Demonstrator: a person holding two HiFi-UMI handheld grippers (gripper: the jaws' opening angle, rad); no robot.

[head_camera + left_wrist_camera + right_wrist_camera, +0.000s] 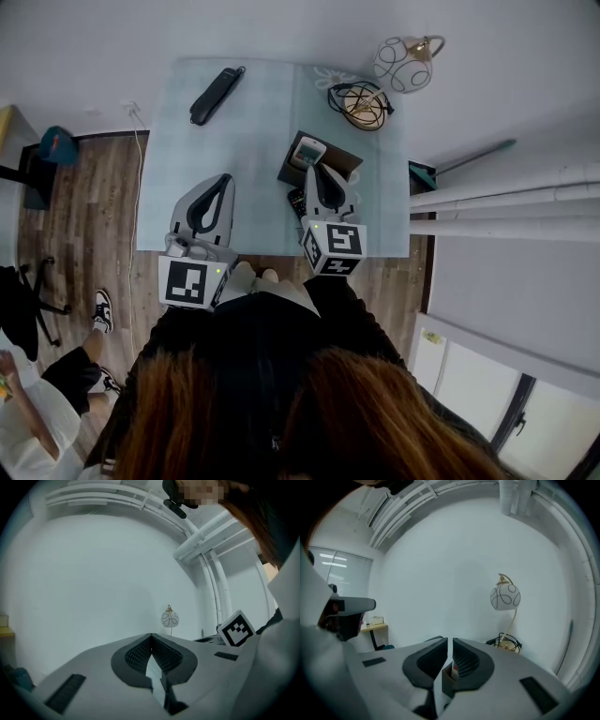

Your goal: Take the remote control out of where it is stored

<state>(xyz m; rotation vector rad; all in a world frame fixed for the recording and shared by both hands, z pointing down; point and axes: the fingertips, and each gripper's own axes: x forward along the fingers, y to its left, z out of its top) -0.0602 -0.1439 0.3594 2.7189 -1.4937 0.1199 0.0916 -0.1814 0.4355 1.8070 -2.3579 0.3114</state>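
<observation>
A brown open-topped holder (336, 157) stands on the pale blue table (253, 141), right of its middle, with a white remote control (309, 150) upright in it. My right gripper (322, 171) points at the holder's near side, its jaws together with nothing between them. Just past their tips in the right gripper view (450, 640) show the holder (448, 680) and the remote (453, 670). A dark flat device (294, 201) lies left of that gripper. My left gripper (225, 178) hovers over the table's near left, shut and empty, pointing level in its own view (151, 634).
A black handset (214, 96) lies at the table's far left. A coiled cable (361, 103) and a round white lamp (408, 61) sit at the far right corner. White pipes (506, 202) run along the right wall. A seated person (37, 394) is on the floor, lower left.
</observation>
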